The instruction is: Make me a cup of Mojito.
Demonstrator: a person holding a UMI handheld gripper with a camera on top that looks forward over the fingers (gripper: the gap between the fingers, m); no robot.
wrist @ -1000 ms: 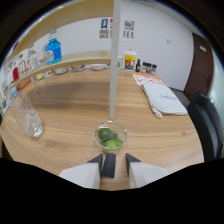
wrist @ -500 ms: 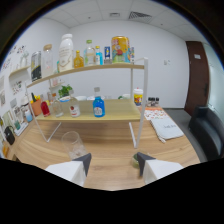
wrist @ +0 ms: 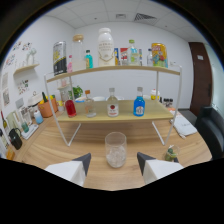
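White walls and a dark door [wrist: 203, 75] at the far right close off an office-like room, with a pale wooden surface [wrist: 60, 147] running across the middle. On it stands a two-tier wire-framed shelf [wrist: 116, 116]. Its upper board carries a row of tall containers: a dark can [wrist: 59, 58], a large white bottle [wrist: 105, 47], a yellow-orange can [wrist: 158, 54] and several smaller bottles whose labels are too small to read. The lower board holds a red-filled bottle [wrist: 70, 107], a clear bottle with a red label [wrist: 113, 107], a blue-filled bottle [wrist: 139, 106] and an orange pot [wrist: 46, 107] near a green plant.

In front of the shelf, a clear glass [wrist: 115, 149] stands upright on the surface, with what looks like ice in its lower part. It sits just ahead of the gripper [wrist: 113, 161], roughly in line with the gap between the fingers. The jaws are apart, holding nothing; only the dark tips and pale inner faces show, the rest being cut off by the black lower border.

Just beyond the right finger, a small glass dish of green leaves [wrist: 171, 154] is partly hidden. Papers [wrist: 184, 126] and a black chair [wrist: 212, 130] lie farther right; items along the left wall are hard to make out.
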